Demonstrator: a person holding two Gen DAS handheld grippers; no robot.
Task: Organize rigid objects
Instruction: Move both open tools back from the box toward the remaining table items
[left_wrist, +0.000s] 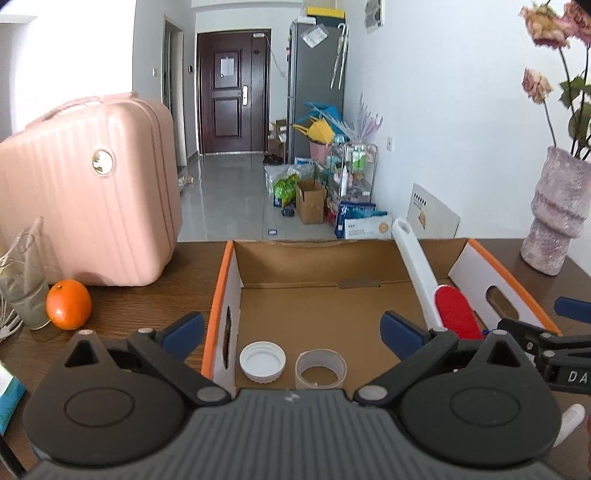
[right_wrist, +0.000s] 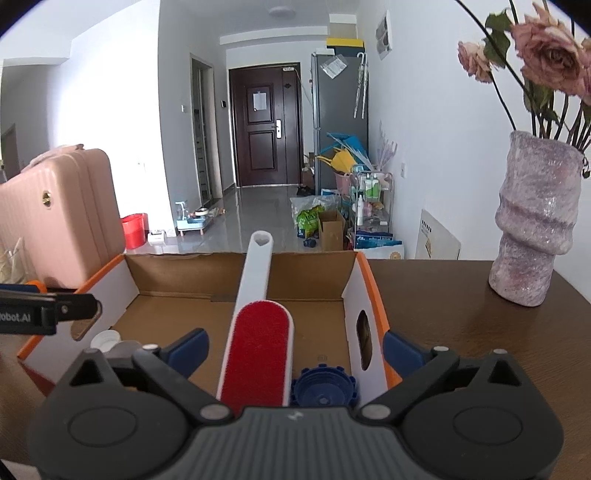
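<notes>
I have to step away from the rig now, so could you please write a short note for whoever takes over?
Left gripper: open, empty, over the near left of the cardboard box.
Right gripper: open, empty, over the near right of the box.
In the box: white cap, tape roll, lint brush leaning on the far wall, blue cap.
Left: the orange sits on the table beside the pink case; whether it belongs in the box is unclear.

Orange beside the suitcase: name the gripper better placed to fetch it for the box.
Left. The orange lies on the table just beyond the left gripper, outside the cardboard box. The right gripper hangs open over the lint brush, across the box.
</notes>
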